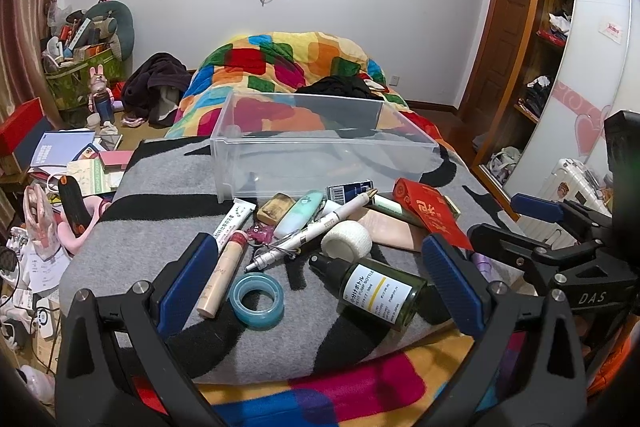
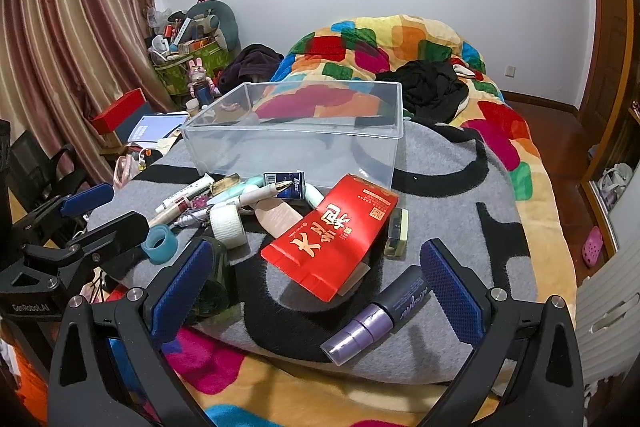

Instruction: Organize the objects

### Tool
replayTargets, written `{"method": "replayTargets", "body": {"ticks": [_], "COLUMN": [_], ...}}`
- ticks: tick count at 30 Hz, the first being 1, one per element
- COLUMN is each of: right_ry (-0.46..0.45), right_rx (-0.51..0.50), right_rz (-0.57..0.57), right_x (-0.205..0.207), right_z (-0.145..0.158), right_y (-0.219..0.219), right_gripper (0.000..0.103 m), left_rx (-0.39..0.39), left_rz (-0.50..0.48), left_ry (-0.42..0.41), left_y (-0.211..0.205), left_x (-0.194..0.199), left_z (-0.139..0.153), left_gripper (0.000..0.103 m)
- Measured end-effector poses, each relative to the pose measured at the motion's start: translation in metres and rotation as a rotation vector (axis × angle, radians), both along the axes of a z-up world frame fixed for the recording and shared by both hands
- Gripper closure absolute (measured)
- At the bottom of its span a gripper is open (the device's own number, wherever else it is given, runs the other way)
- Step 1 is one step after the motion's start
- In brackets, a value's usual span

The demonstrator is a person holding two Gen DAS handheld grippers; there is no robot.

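Note:
An empty clear plastic bin (image 1: 236,147) (image 2: 208,147) stands on the grey-and-black blanket. In front of it lies a heap of small items: a dark green spray bottle (image 1: 380,291), a blue tape ring (image 1: 256,301), a white gauze roll (image 1: 346,241), pens and tubes, a red packet (image 2: 332,239) and a purple bottle (image 2: 376,319). My left gripper (image 1: 320,271) hovers open over the spray bottle and tape ring, holding nothing. My right gripper (image 2: 316,285) hovers open over the red packet and purple bottle, also holding nothing.
The heap lies near the bed's front edge, on a colourful blanket (image 2: 504,139). Black clothes (image 2: 432,87) lie behind the bin. Cluttered boxes and papers (image 1: 72,155) fill the floor at the left. A wooden wardrobe (image 1: 532,67) stands at the right.

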State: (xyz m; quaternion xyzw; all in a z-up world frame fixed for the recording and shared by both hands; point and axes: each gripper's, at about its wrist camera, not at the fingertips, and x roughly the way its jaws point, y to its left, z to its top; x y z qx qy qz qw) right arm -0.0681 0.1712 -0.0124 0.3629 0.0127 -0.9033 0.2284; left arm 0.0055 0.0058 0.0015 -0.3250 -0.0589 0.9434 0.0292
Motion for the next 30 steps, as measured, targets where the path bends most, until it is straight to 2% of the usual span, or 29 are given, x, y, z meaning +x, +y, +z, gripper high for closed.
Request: {"method": "replayTargets", "body": {"ticks": [30], "right_ry": [-0.004], "right_rx": [-0.005], "right_rz": [0.001], "right_x": [0.0013], "right_z": [-0.0011], "right_y": [0.0002], "right_gripper": [0.000], "left_rx": [0.004], "left_rz": [-0.008], "left_ry": [0.002], "left_y": [0.0031], "left_x": [0.0019], "left_z": [0.0002], "left_gripper": [0.000]}}
